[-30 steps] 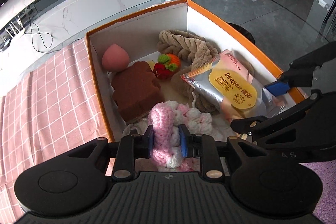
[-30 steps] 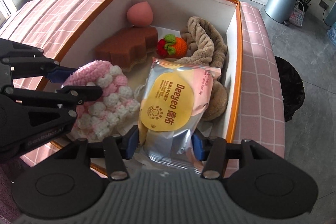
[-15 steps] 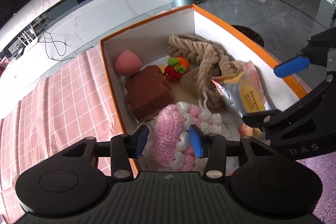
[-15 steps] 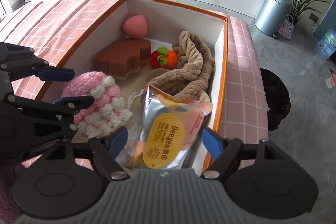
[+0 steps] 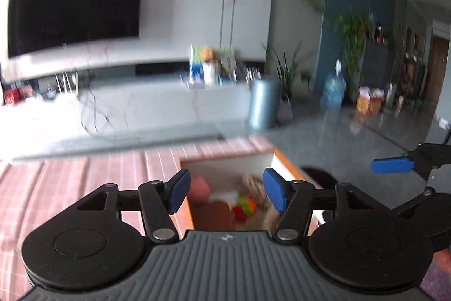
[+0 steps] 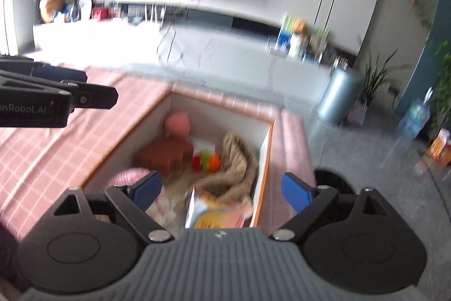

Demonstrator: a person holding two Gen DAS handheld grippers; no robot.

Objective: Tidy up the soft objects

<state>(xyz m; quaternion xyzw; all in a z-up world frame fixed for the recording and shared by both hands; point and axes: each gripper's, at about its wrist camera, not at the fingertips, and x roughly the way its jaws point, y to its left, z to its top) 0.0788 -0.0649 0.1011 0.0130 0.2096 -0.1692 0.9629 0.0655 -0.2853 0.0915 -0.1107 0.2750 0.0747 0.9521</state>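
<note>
The orange-rimmed white box (image 6: 267, 148) sits on the pink checked cloth (image 6: 64, 137) and holds the soft things: a pink sponge egg (image 6: 177, 125), a brown sponge block (image 6: 163, 155), a red and orange knitted toy (image 6: 207, 160), a beige plush rope (image 6: 236, 168), a pink knitted hat (image 6: 126, 178) and a silver and yellow pouch (image 6: 214, 212). My right gripper (image 6: 222, 188) is open and empty above the box's near end. My left gripper (image 5: 224, 193) is open and empty, raised above the box (image 5: 284, 162). Both views are blurred.
A white TV bench (image 5: 135, 106) with cables runs behind the table under a black TV (image 5: 73, 4). A grey bin (image 6: 336, 96), potted plants and a water bottle (image 6: 414, 117) stand on the grey floor to the right. A dark round stool (image 6: 335, 182) stands beside the table.
Both grippers have lifted up and back from the box and tilted toward the room. The pink hat and the pouch, let go earlier, lie in the box.
</note>
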